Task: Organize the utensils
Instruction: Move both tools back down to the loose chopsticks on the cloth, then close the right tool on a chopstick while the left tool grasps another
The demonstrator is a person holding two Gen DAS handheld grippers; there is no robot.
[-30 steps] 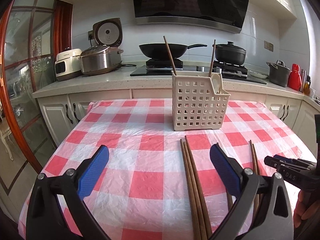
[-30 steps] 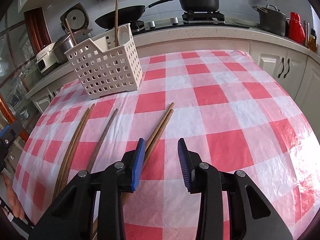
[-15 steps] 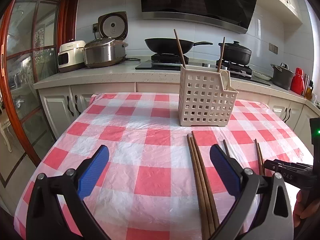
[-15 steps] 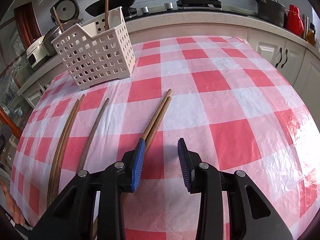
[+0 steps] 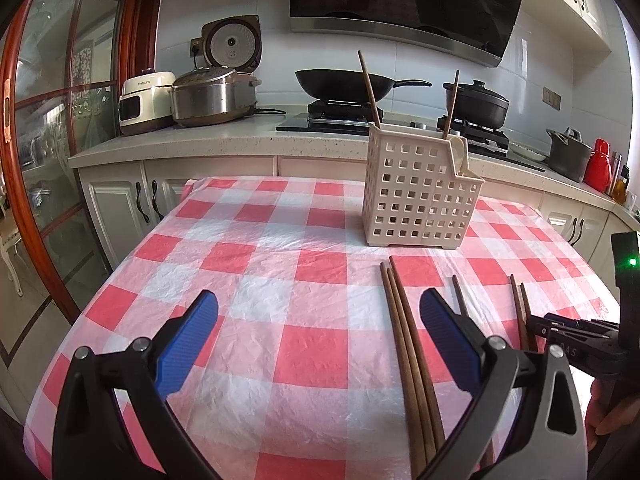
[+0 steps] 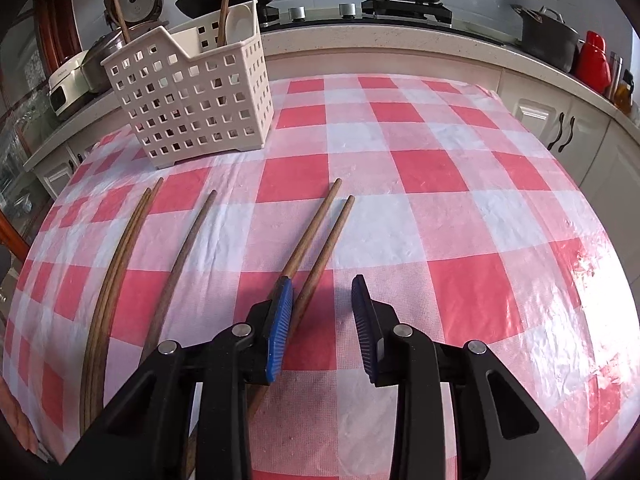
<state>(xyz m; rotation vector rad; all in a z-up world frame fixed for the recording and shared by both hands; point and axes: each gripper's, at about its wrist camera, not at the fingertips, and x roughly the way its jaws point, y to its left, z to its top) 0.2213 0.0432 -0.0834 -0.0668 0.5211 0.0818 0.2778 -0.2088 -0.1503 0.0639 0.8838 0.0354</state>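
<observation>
Here, on the checked surface (image 6: 400, 208): right claw (image 6: 322, 292) low over the near part, jaws closing, still apart, one chopstick (image 6: 326, 248) lying between them with no pad pressing on it; its neighbour chopstick (image 6: 312, 228) running under the left blue pad (image 6: 280, 320). Left of these, a single chopstick (image 6: 188, 240), then a close bundle of chopsticks (image 6: 120, 256) curving toward the near left edge. White perforated basket (image 6: 192, 96) upright near the far left edge, two chopsticks and a white spoon standing inside. Broad bare cloth to the right and ahead, out to the far and right edges.

From the left wrist: left claw (image 5: 318, 328) spread wide, nothing between the pads, the bundle (image 5: 404, 344) just inside its right finger. Basket (image 5: 420, 196) ahead, well apart. Right claw (image 5: 560, 328) visible at the right margin, side on. Shown only here: the surface's left edge, with open cloth across the left half.
</observation>
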